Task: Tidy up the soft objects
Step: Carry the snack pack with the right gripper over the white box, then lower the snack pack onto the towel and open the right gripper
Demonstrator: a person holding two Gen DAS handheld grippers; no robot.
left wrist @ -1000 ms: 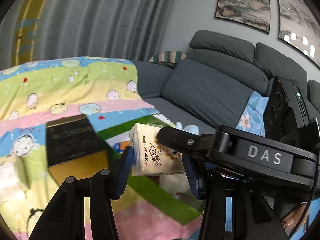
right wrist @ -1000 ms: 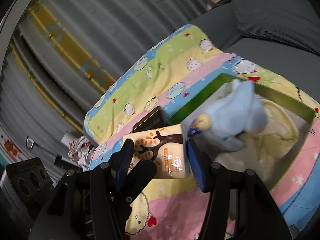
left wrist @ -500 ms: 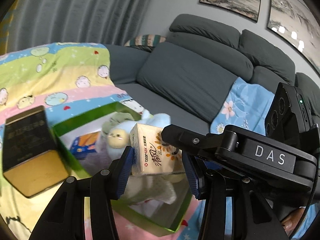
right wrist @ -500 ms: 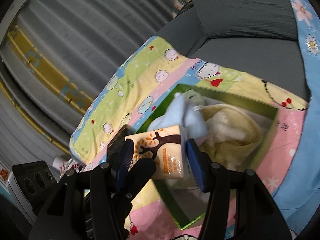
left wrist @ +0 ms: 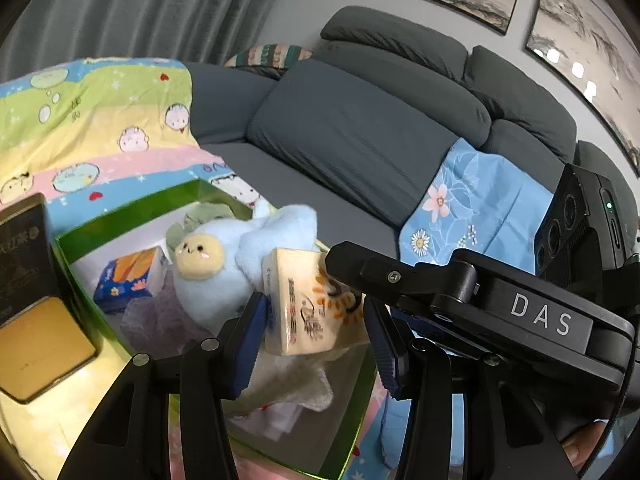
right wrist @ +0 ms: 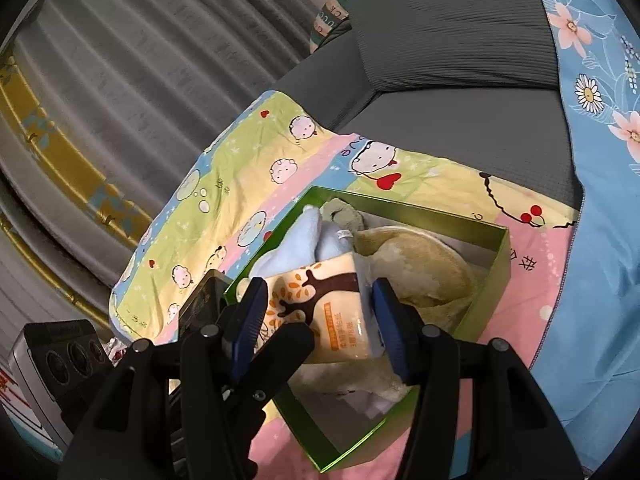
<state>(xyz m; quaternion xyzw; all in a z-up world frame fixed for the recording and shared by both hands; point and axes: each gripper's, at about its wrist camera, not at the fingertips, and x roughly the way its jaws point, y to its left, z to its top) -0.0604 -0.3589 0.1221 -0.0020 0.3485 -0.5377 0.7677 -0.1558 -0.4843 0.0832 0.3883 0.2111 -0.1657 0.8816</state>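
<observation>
Holding one cream plastic-wrapped tissue pack [left wrist: 316, 304] between both tools, I see my left gripper [left wrist: 316, 332] pinching it at one end, blue pads pressed to its sides, and my right gripper [right wrist: 320, 320] pinching the same pack from the other end, where its brown tree print shows. From the left wrist view, the right tool's black finger crosses in from 3 o'clock and meets the pack. The pack hangs over the open green rectangular cardboard box [right wrist: 496, 276] lying on the pastel cartoon-print blanket [right wrist: 248, 184]. Inside the box, at 11 o'clock of the pack, sits a pale blue plush toy with a yellow face [left wrist: 224, 268], with a small blue-and-orange tissue pack [left wrist: 132, 276] at its 9 o'clock. A cream fluffy cloth [right wrist: 420, 276] fills the box's other end. A black-and-gold tin [left wrist: 36, 300] stands outside the box wall at 9 o'clock.
</observation>
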